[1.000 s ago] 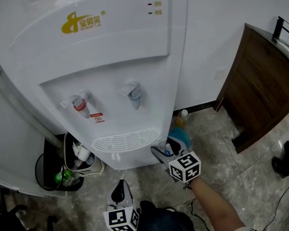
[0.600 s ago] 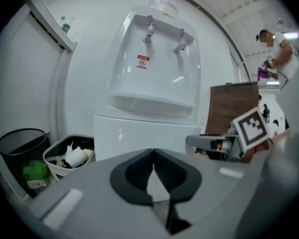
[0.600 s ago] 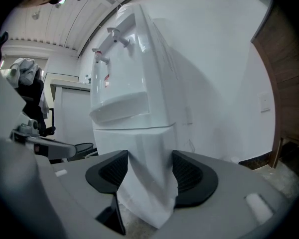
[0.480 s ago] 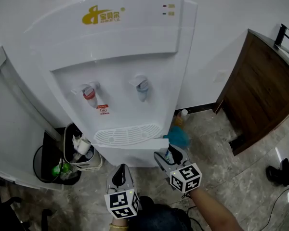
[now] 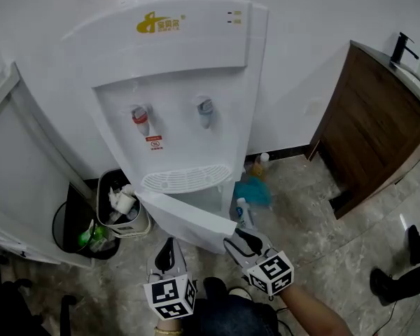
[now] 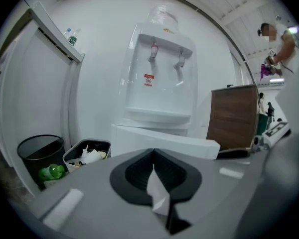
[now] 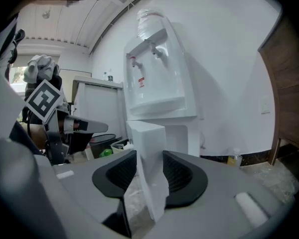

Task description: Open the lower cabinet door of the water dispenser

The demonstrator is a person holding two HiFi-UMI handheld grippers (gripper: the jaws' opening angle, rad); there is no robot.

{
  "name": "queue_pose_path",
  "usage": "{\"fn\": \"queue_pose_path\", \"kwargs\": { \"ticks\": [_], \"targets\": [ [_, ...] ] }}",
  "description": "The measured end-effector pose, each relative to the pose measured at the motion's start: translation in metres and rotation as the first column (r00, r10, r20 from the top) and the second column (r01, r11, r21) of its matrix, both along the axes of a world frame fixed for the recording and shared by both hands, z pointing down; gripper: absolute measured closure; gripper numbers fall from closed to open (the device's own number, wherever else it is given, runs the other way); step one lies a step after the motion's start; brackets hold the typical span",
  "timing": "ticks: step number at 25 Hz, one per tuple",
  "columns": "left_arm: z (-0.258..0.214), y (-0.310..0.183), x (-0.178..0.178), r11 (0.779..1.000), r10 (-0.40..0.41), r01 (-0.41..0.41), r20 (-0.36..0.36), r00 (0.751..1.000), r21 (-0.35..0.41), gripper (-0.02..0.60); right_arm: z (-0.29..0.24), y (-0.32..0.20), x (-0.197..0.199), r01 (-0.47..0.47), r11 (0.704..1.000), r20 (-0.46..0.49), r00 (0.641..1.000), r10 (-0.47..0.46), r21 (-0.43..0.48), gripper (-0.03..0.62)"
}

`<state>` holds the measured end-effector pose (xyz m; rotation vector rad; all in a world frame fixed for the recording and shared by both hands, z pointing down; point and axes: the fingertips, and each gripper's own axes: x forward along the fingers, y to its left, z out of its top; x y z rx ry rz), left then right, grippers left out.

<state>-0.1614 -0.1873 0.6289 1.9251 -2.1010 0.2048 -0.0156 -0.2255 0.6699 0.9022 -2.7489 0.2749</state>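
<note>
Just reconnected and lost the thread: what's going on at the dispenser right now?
The person's right gripper has the free edge of the lower cabinet door of the water dispenser between its closing jaws; the door stands partly swung open. The left gripper hangs beside it, jaws together, holding nothing.

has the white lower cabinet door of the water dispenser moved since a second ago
Yes. The white lower cabinet door has swung out from under the white slotted drip tray, its free edge now toward the bottom of the head view.

Black-and-white marker cubes (image 5: 171,298), dark clothing (image 5: 231,319)
</note>
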Motion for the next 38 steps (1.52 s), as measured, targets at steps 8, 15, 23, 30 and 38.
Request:
{"fn": "queue_pose_path", "kwargs": {
  "ticks": [8, 15, 23, 30, 38],
  "targets": [
    [0.002, 0.093, -0.006, 0.999, -0.039, 0.039, -0.037, 0.999, 0.008, 0.574, -0.002, 0.099, -0.043, 0.249, 0.968, -0.021, 0.968, -0.249, -0.012, 0.476],
    [-0.007, 0.141, -0.016, 0.996, -0.083, 0.085, -0.029, 0.996, 0.042, 0.574, 0.0, 0.166, -0.114, 0.473, 0.881, -0.013, 0.881, -0.473, -0.011, 0.534],
    [-0.012, 0.163, -0.039, 0.988, -0.139, 0.141, -0.029, 0.99, 0.063, 0.574, -0.002, 0.192, -0.158, 0.553, 0.833, 0.003, 0.833, -0.553, 0.003, 0.54],
    [-0.026, 0.149, -0.027, 0.995, -0.07, 0.073, -0.043, 0.997, 0.07, 0.574, -0.044, 0.126, -0.106, 0.217, 0.972, 0.104, 0.969, -0.226, 0.093, 0.585],
    [-0.047, 0.094, 0.019, 0.994, 0.06, -0.056, -0.041, 0.997, 0.093, 0.575, -0.075, 0.071, -0.011, -0.187, 0.979, 0.091, 0.979, 0.18, 0.077, 0.594]
  ]
}}
